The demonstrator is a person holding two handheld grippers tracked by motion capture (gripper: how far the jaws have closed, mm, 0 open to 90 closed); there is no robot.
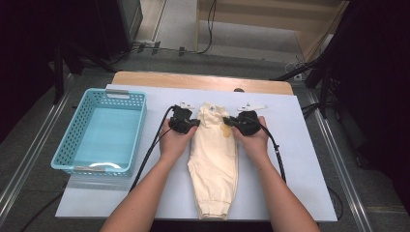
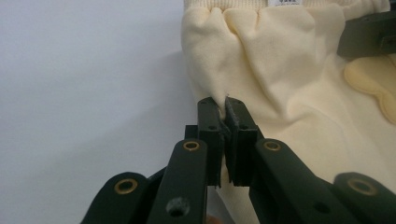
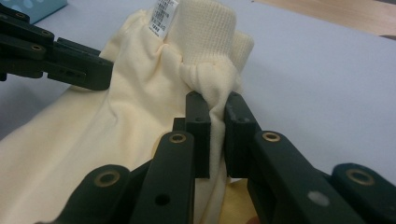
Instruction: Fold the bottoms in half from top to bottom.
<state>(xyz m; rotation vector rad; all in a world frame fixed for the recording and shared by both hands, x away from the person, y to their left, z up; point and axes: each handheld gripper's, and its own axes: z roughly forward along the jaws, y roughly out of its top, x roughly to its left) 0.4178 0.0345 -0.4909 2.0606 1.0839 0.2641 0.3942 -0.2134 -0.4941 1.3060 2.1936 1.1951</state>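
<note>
- A pair of small cream-yellow cotton trousers point(image 1: 213, 157) with a gathered, ribbed waistband lies folded lengthwise on the pale blue-white sheet point(image 1: 300, 164) that covers the wooden table, waistband at the far end and cuffs toward the person.
- The left gripper point(image 1: 192, 123) is clamped on a pinch of fabric at the trousers' left edge, just below the waistband; in the left gripper view a thin ridge of cloth stands between the black pads point(image 2: 208, 126).
- The right gripper point(image 1: 228, 122) is clamped on the opposite edge; in the right gripper view a thicker bunch of fabric is squeezed between its pads point(image 3: 198, 121), close under the ribbed band.
- A turquoise perforated plastic basket point(image 1: 77, 130) stands to the left of the trousers, apart from them, with nothing seen inside.
- The step in hand appears to be taking the waist end by both sides for a fold or a lift.
- To do it well, both hands should rise together and level, so the cloth stays taut between the grips and does not twist.
- The left pinch looks shallow; a sharp tug could slip it free, so a slow, even pull suits better.
- Keeping the cuffs resting on the sheet while the waist end travels should keep the lengthwise fold aligned.
</note>
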